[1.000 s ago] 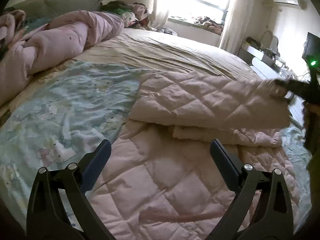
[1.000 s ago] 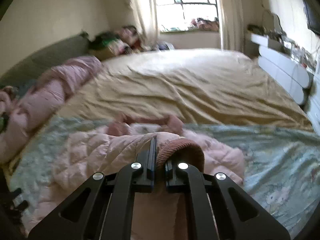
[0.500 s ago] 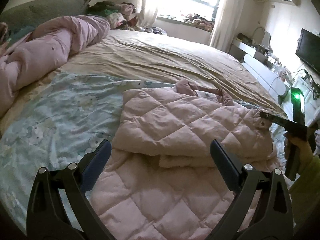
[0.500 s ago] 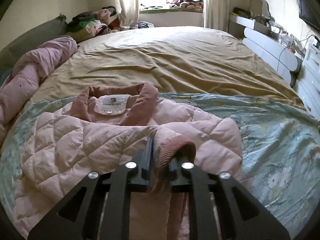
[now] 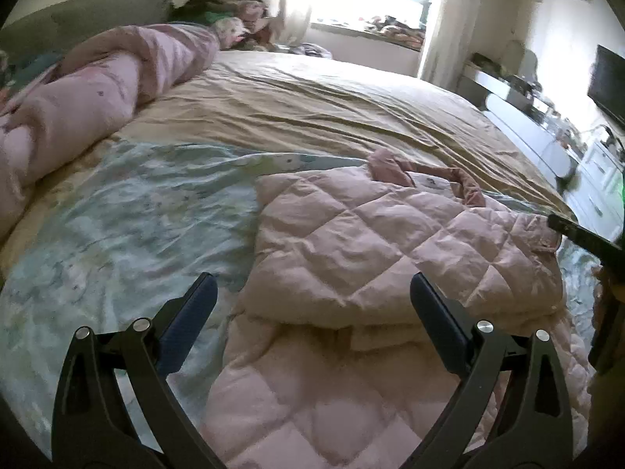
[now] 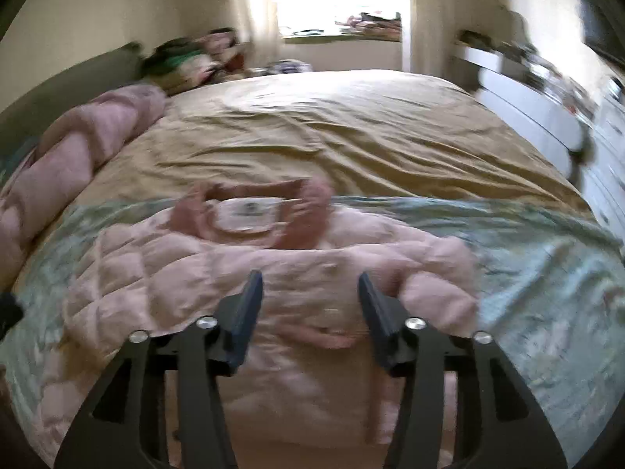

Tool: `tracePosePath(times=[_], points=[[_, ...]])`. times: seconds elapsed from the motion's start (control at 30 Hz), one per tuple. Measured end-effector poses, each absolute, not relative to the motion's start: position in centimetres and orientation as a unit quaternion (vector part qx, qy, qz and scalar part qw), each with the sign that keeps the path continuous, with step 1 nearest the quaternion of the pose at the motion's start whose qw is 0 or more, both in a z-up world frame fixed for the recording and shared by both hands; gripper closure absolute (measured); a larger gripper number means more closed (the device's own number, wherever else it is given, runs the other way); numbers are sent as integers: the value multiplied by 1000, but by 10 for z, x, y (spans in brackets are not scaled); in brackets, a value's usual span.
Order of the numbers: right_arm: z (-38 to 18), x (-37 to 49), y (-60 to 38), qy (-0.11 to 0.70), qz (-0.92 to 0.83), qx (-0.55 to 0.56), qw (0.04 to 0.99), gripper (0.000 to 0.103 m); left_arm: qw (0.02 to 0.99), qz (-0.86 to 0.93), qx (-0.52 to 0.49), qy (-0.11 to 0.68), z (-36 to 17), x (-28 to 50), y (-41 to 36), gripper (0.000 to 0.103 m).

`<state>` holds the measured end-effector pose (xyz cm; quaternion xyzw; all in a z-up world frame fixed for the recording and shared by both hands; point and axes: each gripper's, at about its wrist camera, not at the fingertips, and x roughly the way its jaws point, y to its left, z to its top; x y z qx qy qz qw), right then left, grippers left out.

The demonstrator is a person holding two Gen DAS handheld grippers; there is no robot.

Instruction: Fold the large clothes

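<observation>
Sunlight from the window (image 5: pixel 375 4) washes over a wide bed (image 5: pixel 332 117) with a tan sheet, a blue patterned blanket (image 5: pixel 129 211) nearer me. On that blanket lies the pink quilted jacket (image 5: pixel 351 250), collar (image 6: pixel 300 215) toward the window, one sleeve folded across the body. My left gripper (image 5: pixel 312 308) hangs above the hem with jaws wide, holding nothing. My right gripper (image 6: pixel 310 297) sits over the folded sleeve, jaws parted and empty; that view is blurred. I judge the sleeve fold just laid down. Next I would take the hem with both grippers and bring it up toward the collar, keeping layers flat.
</observation>
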<state>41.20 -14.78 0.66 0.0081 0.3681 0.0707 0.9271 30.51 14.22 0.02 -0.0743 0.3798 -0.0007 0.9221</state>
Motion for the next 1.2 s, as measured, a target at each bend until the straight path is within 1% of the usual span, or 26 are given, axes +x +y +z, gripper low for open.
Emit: tracePosePath(times=[0.1, 0.13, 0.17, 0.2, 0.23, 0.27, 0.33, 0.37, 0.4, 0.43, 0.5, 0.73, 0.93, 1.2], points=[[2, 415, -118, 373, 94, -33, 922, 44, 916, 0, -66, 396, -9, 321, 139, 11], [0, 417, -111, 374, 98, -44, 921, 44, 915, -5, -64, 399, -12, 327, 137, 12], [-4, 418, -103, 376, 104, -56, 919, 44, 914, -11, -59, 400, -15, 333, 132, 20], [-6, 420, -96, 379, 107, -66, 917, 44, 915, -16, -55, 400, -16, 337, 128, 25], [-9, 422, -90, 381, 105, -74, 916, 44, 915, -23, -51, 400, -19, 341, 124, 36], [-11, 423, -86, 385, 106, -74, 914, 44, 913, -37, -49, 403, -25, 346, 118, 45], [-15, 425, -81, 393, 115, -59, 910, 43, 907, -61, -44, 414, -36, 355, 108, 51], [-16, 425, -79, 396, 117, -55, 909, 40, 900, -67, -35, 429, -47, 360, 101, 51], [-16, 425, -77, 396, 117, -56, 909, 35, 891, -63, -23, 448, -59, 366, 97, 51], [-16, 425, -75, 395, 116, -58, 910, 33, 885, -61, -21, 461, -68, 369, 96, 51], [-18, 426, -71, 398, 121, -59, 908, 33, 879, -64, -36, 471, -81, 373, 100, 50], [-34, 434, -58, 409, 111, -98, 900, 33, 882, -67, -39, 465, -83, 369, 100, 50], [-68, 453, -59, 461, 92, -92, 878, 31, 885, -65, -36, 460, -84, 367, 100, 50], [-88, 460, -57, 469, 82, -80, 876, 29, 886, -66, -40, 458, -88, 368, 101, 50]])
